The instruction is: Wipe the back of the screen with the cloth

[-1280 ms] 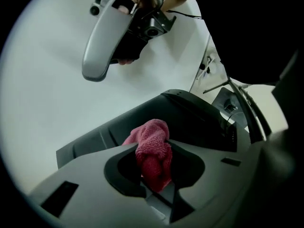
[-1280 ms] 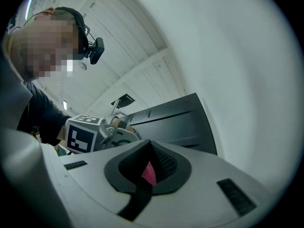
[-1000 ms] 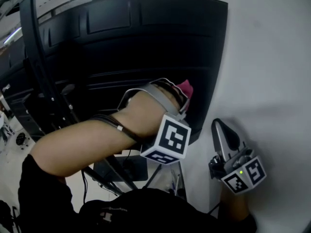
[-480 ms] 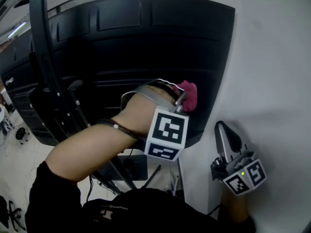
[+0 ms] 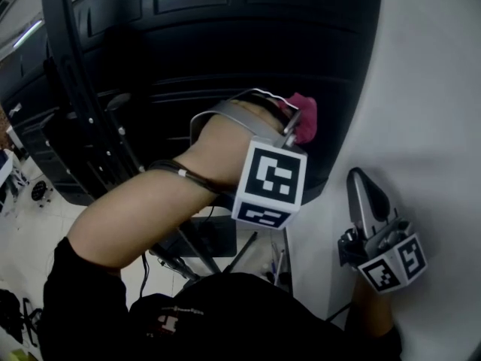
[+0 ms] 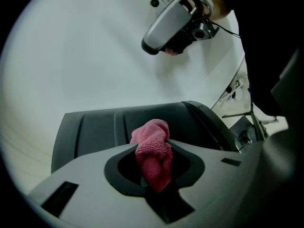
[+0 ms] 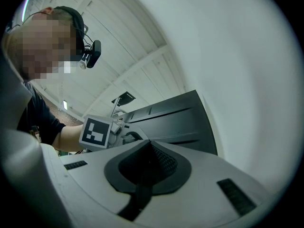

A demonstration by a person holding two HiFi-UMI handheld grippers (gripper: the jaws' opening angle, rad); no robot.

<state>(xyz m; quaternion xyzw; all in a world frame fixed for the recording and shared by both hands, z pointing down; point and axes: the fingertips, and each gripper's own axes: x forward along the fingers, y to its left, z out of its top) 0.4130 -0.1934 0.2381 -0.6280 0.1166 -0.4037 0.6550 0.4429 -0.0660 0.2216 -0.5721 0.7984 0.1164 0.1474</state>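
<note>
**Operator:** At the right end of the screen's black back, just below the horizontal ribs, my left claw is clamped on the pink cloth. The bunched end of the cloth sticks out past the tips, toward the plastic.

**Colleague:** What has changed in the last second?

**Operator:** In the head view, the cloth and the marker cube have slid up and to the right, and the panel fills more of the frame. The head camera shifted too, so I can't say how much of that is a real stroke. My reading is a short pass toward the right edge. That would mean wiping is under way, with the wide left part of the panel yet to be covered.

**Colleague:** And your other hand?

**Operator:** The right claw has its jaws together with nothing between them. It is parked against the white surface beside the screen, well apart from the cloth. It has barely moved.

**Colleague:** Any brand or label on the casing?

**Operator:** None that I can find on the part in view. The only printing is the black-and-white square markers on the two cubes. There is also a small light mark on the person's dark shirt, too blurred to read.
</note>
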